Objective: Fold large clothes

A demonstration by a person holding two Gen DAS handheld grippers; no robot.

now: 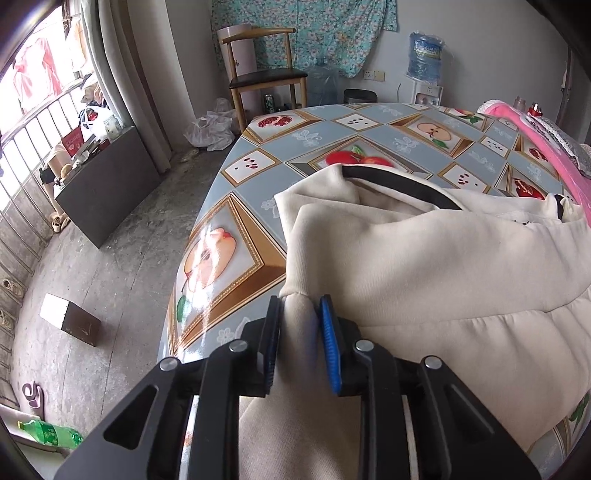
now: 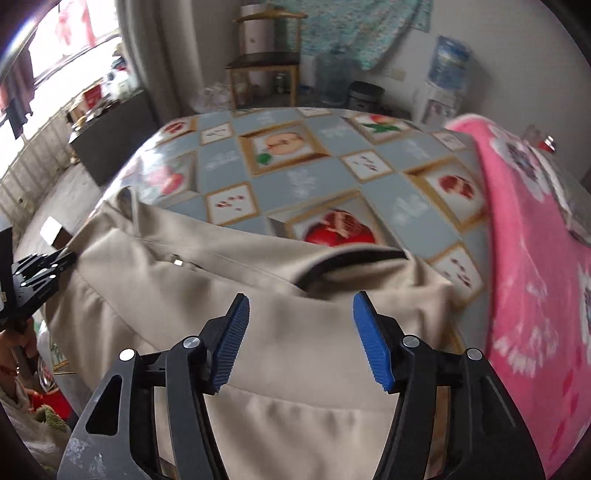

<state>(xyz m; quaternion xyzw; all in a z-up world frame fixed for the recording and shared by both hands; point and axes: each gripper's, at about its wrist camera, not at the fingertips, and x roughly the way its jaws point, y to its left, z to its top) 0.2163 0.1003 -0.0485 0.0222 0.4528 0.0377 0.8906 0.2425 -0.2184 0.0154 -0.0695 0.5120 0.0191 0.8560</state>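
Blue-padded fingers (image 1: 327,321) of the left gripper (image 1: 300,314) pinch a gathered ribbed cuff of the cream garment (image 1: 424,266), while the right gripper (image 2: 301,314) hangs above the same cloth with its pads spread wide and nothing between them. Beyond both sets of fingers lies a table (image 1: 369,129) under a glossy oilcloth of grey-blue squares and framed fruit pictures. Farther off stand a wooden chair (image 1: 266,79), a floral cloth on the wall (image 1: 314,33), a water dispenser (image 1: 424,59) and a barred window (image 1: 33,122) to the fingers' left.

Folded and thick, the garment lies on the near part of the table, just ahead of the fingers, with a black-trimmed edge (image 1: 402,186) showing.

Only the left wrist view shows the concrete floor with a small box (image 1: 70,319) and a green bottle (image 1: 51,434). Only the right wrist view, somewhat blurred, shows the pink blanket (image 2: 535,277) broadly at the fingers' right, touching the garment's far corner, and the left gripper (image 2: 37,275) from outside.
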